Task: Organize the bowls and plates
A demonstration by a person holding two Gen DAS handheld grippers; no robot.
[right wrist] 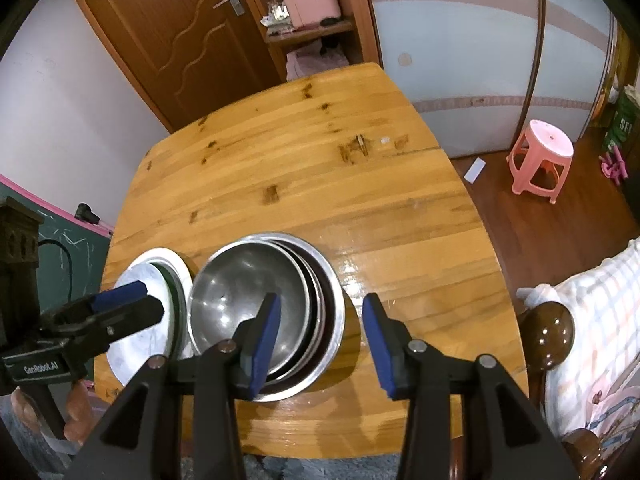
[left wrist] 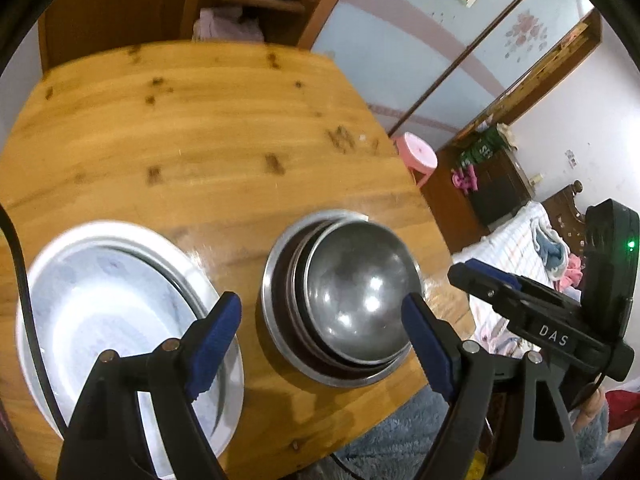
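Left wrist view: wooden table [left wrist: 200, 128] seen from above, with two stacks of tableware near its close edge.
Left gripper [left wrist: 320, 344]: jaws spread wide, blue pads [left wrist: 212, 344] clear of everything; nothing between them is gripped. The steel stack shows in the gap, lower down on the table.
Right gripper, from the left view [left wrist: 484, 284]: enters from the right edge, beyond the table's rim; its jaw gap cannot be judged from this angle.
Steel bowls [left wrist: 352, 300]: several nested one inside another, the innermost tilted slightly against the outer rims; the stack rests on the table near the front edge.
White plates [left wrist: 104, 312]: stacked just left of the bowls, apart from them; the left pad overlaps their right rim in the picture.
Right wrist view: same table [right wrist: 320, 168], with bowls [right wrist: 248, 300] and plates [right wrist: 140, 344] side by side at its near left corner.
Right gripper [right wrist: 320, 344]: jaws moderately parted and empty; the left pad [right wrist: 264, 340] hangs over the bowl stack, the right pad over bare wood.
Left gripper, from the right view [right wrist: 120, 300]: reaches in from the left over the plates.
Surroundings: pink stool [right wrist: 540, 156] on the floor right of the table; brown door [right wrist: 172, 32] behind it.
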